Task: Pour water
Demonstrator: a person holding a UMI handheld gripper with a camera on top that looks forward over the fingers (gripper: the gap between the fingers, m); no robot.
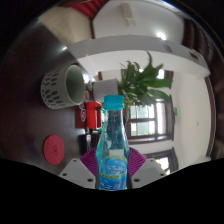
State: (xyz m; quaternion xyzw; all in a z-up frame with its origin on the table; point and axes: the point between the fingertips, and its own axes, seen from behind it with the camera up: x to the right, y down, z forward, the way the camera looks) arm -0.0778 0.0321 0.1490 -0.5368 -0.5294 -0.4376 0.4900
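Item: water bottle (112, 150). Clear plastic, upright, with a light blue cap at the top and a blue-and-white label around its lower body. It stands between the fingers (88, 163) of the gripper (113, 168), rising from them toward the middle of the view. Pink pads show at either side of the bottle's base, close against it. Whether both pads actually press on the plastic cannot be told, as the contact lines sit low and partly hidden. The fingers are set narrow, about the width of the bottle.

Item: white cup (63, 86). Cylindrical, pale, with a dark open mouth turned toward the camera. It appears tilted on its side, up and to the left of the bottle, apart from it.

Item: red container (92, 113). Small, with a dark marking on its face. It lies just left of the bottle's neck, below the white cup.

Item: red round object (52, 150). Low and disc-like, on the dark surface (35, 135), well to the left of the bottle.

Item: green plant (143, 83). Long leaves spreading behind and to the right of the bottle's cap.

Setting: a room with windows (150, 120) behind the plant and a pale ceiling (125, 25) with lights.
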